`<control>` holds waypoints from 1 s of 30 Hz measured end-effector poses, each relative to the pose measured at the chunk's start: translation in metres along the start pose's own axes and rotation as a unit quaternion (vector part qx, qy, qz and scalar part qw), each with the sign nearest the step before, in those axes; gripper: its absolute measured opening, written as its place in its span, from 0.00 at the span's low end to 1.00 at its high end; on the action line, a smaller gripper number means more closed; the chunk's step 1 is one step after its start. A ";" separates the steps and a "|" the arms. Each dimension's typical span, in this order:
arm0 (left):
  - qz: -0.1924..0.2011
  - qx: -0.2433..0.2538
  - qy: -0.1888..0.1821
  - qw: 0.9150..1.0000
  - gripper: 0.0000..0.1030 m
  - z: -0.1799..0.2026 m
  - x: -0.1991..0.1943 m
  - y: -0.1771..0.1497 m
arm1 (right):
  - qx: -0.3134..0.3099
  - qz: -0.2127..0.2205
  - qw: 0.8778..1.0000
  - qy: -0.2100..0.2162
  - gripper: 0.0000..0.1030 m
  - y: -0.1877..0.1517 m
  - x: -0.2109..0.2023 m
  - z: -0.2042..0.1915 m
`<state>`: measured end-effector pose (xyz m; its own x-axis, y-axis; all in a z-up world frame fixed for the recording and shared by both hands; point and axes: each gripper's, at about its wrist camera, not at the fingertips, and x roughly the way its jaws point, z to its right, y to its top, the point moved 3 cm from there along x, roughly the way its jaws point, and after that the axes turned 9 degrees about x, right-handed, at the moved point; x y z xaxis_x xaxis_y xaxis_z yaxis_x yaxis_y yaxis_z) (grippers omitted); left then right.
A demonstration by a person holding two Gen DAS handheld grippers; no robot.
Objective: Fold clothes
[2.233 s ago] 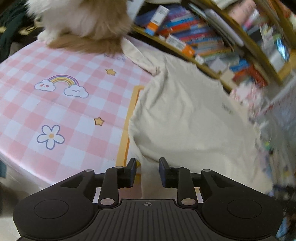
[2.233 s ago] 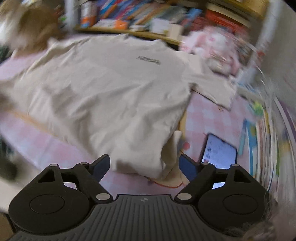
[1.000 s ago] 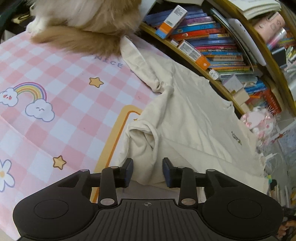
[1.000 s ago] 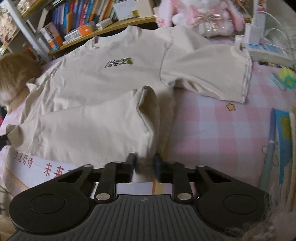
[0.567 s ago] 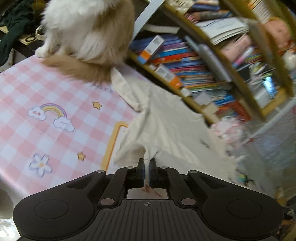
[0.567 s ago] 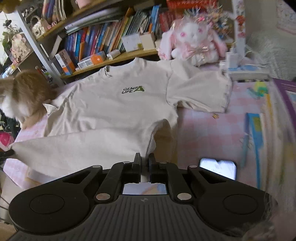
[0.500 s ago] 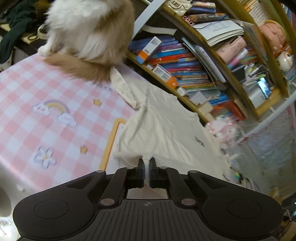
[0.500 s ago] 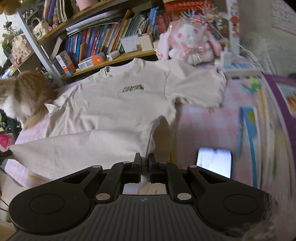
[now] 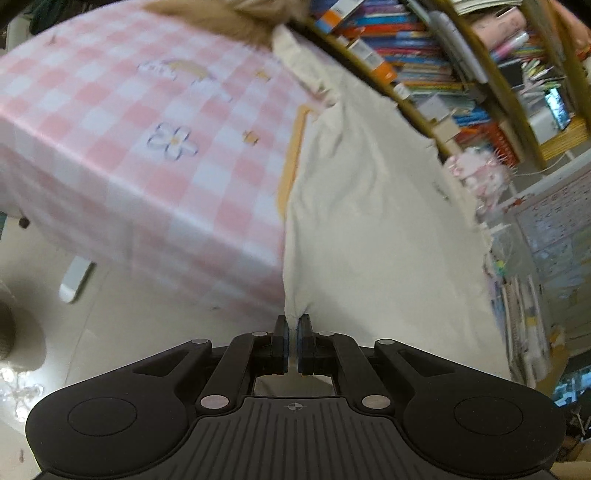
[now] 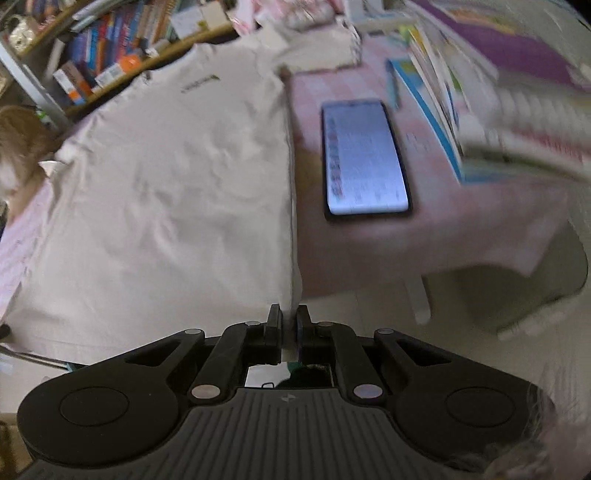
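A cream short-sleeved cotton T-shirt (image 9: 373,206) is spread over the pink-and-white checked table (image 9: 140,147), its hem end drawn past the near table edge toward both tongs; the left tongs (image 9: 293,332) are clamped on one lower hem corner, the cloth rising straight ahead of them in a taut pleat; the right tongs (image 10: 284,325) are pinched on the other hem corner, along the shirt's right side seam. From either pair of tongs the long axis of the shirt runs directly forward, hem nearest, collar and small chest print (image 10: 199,83) farthest, by the wooden bookshelf (image 9: 424,66); the hem edge is stretched crosswise between the two tongs, so neither hand is nearer to the collar than the other. Just right of the right-hand seam a lit black smartphone (image 10: 364,158) lies on the table; ahead and left of the left tongs a fluffy tan-and-white animal (image 9: 236,18) sits at a sleeve. Any lengthwise fold would, by this reading, be carried forward along that axis, with both corners kept level.
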<state>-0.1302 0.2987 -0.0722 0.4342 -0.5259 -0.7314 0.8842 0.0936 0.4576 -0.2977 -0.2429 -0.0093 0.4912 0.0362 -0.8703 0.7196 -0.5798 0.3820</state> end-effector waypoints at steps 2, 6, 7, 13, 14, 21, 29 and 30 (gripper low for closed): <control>-0.008 0.006 0.004 1.000 0.03 -0.003 0.006 -0.004 | 0.003 -0.001 1.000 -0.007 0.07 -0.006 0.007 0.002; -0.016 0.039 0.027 0.999 0.05 0.001 0.004 -0.006 | 0.001 -0.001 1.000 -0.024 0.09 -0.017 0.019 0.002; -0.018 0.049 0.034 0.998 0.06 0.002 0.002 -0.006 | -0.004 0.000 0.999 -0.031 0.13 -0.019 0.021 0.000; -0.006 0.101 0.072 0.992 0.37 0.012 -0.012 0.001 | -0.053 0.031 0.995 -0.082 0.55 -0.016 0.007 -0.011; 0.009 0.105 0.072 0.992 0.43 0.015 -0.015 0.007 | -0.056 0.039 0.994 -0.084 0.58 -0.013 0.003 -0.014; 0.089 0.116 0.062 0.987 0.52 0.042 -0.017 0.044 | -0.097 0.098 0.988 -0.062 0.75 0.016 -0.012 -0.056; 0.102 0.121 0.035 0.987 0.59 0.086 0.022 0.070 | -0.154 0.130 0.979 -0.030 0.81 0.051 0.008 -0.119; 0.100 0.124 0.035 0.987 0.61 0.092 0.027 0.072 | -0.160 0.131 0.978 -0.027 0.82 0.056 0.014 -0.124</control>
<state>-0.0701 0.2133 -0.0126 0.6149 -0.4571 -0.6426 0.7133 -0.0252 0.7005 -0.1900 -0.1740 0.0388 0.6590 -0.1275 -0.7413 0.6937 -0.2781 0.6645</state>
